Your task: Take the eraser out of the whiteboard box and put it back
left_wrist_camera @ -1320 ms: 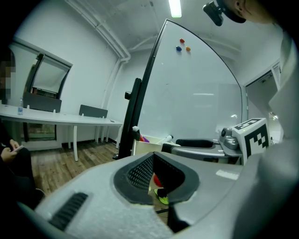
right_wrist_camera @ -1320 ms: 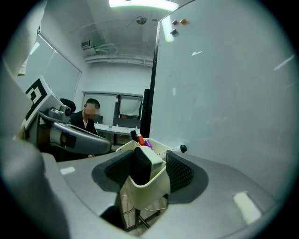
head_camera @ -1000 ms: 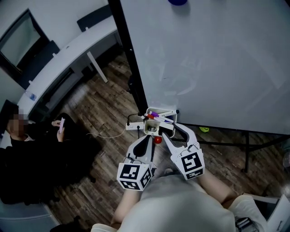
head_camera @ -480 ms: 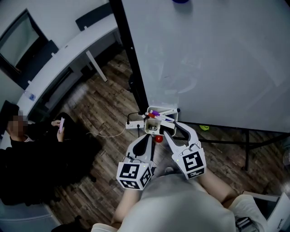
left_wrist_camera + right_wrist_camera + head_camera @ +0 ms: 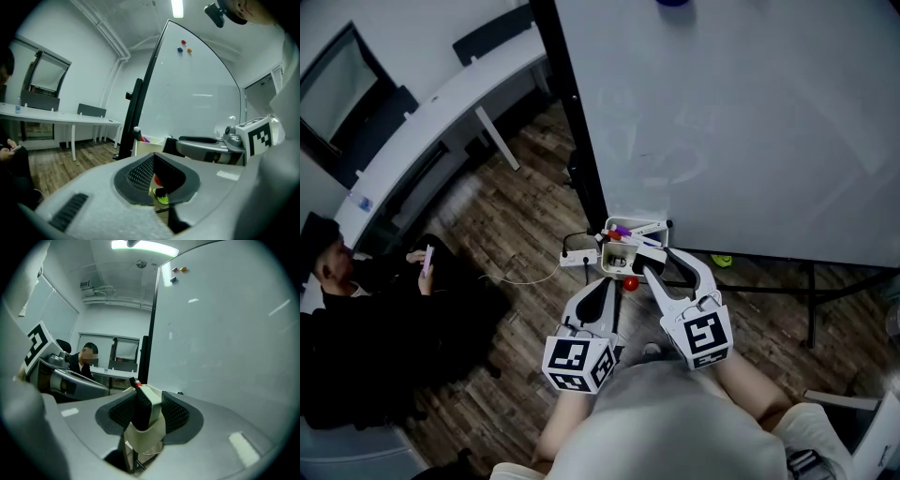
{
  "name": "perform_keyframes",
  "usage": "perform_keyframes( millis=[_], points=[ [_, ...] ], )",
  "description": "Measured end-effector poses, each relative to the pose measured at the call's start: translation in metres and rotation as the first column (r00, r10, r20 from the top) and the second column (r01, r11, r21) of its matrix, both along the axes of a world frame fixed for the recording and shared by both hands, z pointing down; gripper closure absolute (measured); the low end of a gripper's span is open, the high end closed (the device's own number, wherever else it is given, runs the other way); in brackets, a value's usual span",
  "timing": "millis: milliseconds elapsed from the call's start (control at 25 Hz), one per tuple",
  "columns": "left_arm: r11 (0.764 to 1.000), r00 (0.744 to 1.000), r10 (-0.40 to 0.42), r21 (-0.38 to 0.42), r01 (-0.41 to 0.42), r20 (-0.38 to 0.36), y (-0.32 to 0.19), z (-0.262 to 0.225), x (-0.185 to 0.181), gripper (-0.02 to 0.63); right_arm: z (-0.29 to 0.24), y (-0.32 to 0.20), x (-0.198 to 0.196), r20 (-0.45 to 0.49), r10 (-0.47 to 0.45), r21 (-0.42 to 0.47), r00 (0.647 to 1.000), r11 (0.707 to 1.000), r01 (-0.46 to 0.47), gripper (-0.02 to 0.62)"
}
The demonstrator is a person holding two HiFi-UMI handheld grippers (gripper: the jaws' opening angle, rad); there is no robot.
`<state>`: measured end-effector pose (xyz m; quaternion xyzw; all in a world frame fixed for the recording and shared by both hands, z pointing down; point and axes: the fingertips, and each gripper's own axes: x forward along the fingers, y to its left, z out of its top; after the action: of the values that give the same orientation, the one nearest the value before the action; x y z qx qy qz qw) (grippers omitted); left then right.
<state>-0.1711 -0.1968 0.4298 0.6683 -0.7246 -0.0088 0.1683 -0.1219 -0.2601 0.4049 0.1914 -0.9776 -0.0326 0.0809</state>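
Nearest me, the left gripper (image 5: 153, 161) is clenched on nothing, its fingers (image 5: 139, 172) meeting at the tips. It is parked low in the head view, just short of the whiteboard box (image 5: 617, 251). The right gripper (image 5: 149, 400) has just been closing its fingers. The eraser (image 5: 151, 411) stands on end between them, grasped by its dark face and its pale face. Its lower end is at the mouth of the box, which shows cream at the bottom middle of the right gripper view.

My worry is the hold. I judge it a shallow pinch on a smooth block, so a skewed pull or push could twist the eraser loose and drop it to the floor (image 5: 516, 225). The box is a second risk. It looks light and hangs at the lower left corner of the whiteboard (image 5: 750, 131), so dragging the eraser against its rim could tip it or spill the markers (image 5: 622, 232) at its far side. The left gripper is close enough that a sideways swing of the right one could knock it.

Room is tight. The board face rises just behind the box and its black post (image 5: 570, 122) runs up the centre-left of the head view, so I judge the free path to be up and back toward me. A small red round thing (image 5: 629, 281) sits just under the box. Farther off, at lower left, a seated person (image 5: 366, 319) and a long white worktop (image 5: 441, 112) beyond are well apart from my reach.
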Motion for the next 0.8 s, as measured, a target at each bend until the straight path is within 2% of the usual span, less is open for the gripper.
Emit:
perform_keyframes(
  millis=[520,640,800],
  points=[
    [1.000,1.000,0.016,0.007,-0.016,0.004,0.022,-0.008,0.003,0.604,-0.029,0.011,0.009,0.043,0.058,0.078,0.997,0.995,-0.062,0.426],
    [1.000,1.000,0.019,0.007,-0.019,0.005,0.026,-0.007,0.003,0.604,-0.034,0.012,0.011,0.059,0.063,0.120,0.996,0.990,-0.069,0.428],
    [1.000,1.000,0.024,0.010,-0.024,0.006,0.031,-0.008,0.002,0.604,-0.041,0.014,0.011,0.073,0.081,0.124,0.994,0.988,-0.090,0.428]
  ],
)
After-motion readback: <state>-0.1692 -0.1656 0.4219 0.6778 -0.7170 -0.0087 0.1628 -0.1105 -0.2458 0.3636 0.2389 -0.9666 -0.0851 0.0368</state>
